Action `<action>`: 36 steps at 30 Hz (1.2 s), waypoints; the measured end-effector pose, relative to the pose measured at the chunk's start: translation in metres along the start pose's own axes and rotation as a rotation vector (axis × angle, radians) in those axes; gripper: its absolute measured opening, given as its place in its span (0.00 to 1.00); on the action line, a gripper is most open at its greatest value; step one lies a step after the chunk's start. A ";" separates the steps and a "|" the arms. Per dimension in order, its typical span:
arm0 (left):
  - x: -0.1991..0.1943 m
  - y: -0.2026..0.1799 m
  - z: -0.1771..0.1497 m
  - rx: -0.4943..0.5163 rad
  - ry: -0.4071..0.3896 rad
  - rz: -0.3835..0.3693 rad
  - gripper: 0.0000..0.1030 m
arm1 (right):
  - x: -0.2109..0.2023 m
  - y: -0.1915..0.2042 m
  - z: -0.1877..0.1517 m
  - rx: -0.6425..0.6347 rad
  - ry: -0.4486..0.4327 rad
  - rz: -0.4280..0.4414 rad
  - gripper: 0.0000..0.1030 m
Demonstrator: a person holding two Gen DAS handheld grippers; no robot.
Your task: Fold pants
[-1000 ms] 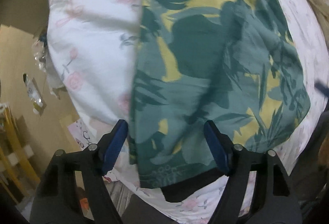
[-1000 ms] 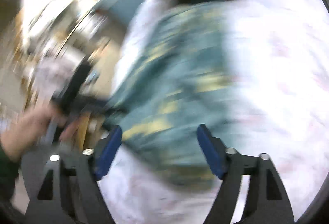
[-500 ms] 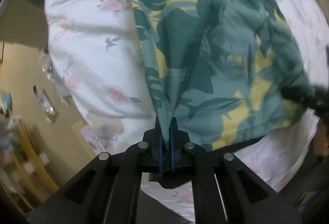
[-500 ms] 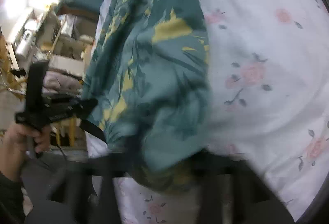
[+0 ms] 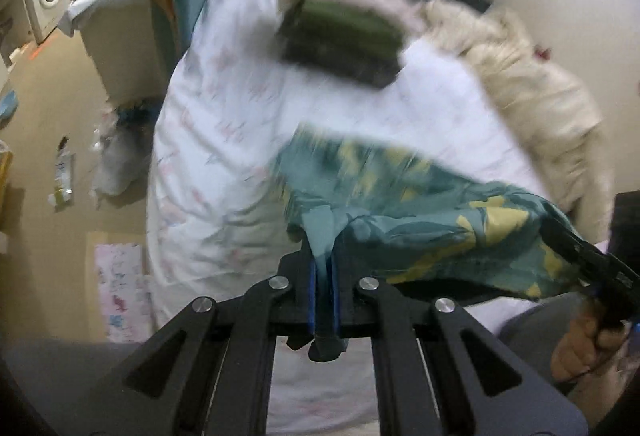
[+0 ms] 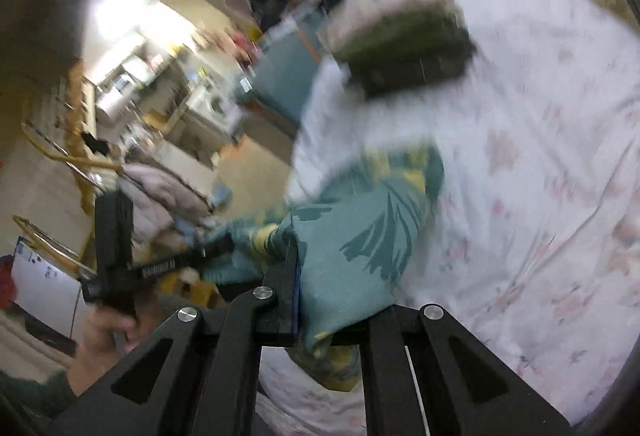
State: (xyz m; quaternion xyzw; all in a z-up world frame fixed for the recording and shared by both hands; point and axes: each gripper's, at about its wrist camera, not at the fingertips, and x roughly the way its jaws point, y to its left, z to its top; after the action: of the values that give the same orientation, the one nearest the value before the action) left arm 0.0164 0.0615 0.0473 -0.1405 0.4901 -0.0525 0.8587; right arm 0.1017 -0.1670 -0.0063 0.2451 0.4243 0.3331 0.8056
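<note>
The pants [image 5: 420, 220] are teal with yellow and dark leaf prints. They hang stretched between both grippers above the white floral bed sheet [image 5: 224, 116]. My left gripper [image 5: 323, 276] is shut on one corner of the pants. My right gripper [image 6: 304, 276] is shut on the other corner, and the cloth [image 6: 360, 236] drapes over its fingers. The right gripper [image 5: 592, 268] shows at the right edge of the left wrist view, and the left gripper [image 6: 224, 246] shows at the left of the right wrist view. Both views are motion-blurred.
A folded dark green garment [image 5: 344, 32] lies on the bed further back, also in the right wrist view [image 6: 404, 48]. A cream fluffy blanket [image 5: 520, 76] lies at the far right. The floor on the left holds bags [image 5: 116, 160] and a washing machine [image 5: 48, 4].
Both grippers closed on the pants' near edge and lifted it off the bed. The views tilted up, and the far end of the bed now shows.
</note>
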 end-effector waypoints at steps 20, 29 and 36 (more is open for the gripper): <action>-0.061 -0.057 0.095 0.066 -0.285 0.001 0.04 | -0.090 0.069 0.129 -0.128 -0.149 -0.099 0.07; -0.055 -0.042 0.075 0.089 -0.330 -0.085 0.04 | -0.092 0.070 0.127 -0.216 -0.216 -0.119 0.07; 0.093 -0.011 -0.028 0.088 0.094 -0.018 0.04 | -0.019 -0.049 0.027 0.007 0.090 -0.238 0.07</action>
State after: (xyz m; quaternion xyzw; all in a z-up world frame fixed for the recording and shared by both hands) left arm 0.0412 0.0242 -0.0395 -0.1043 0.5260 -0.0885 0.8394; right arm 0.1330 -0.2166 -0.0157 0.1807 0.4872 0.2443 0.8187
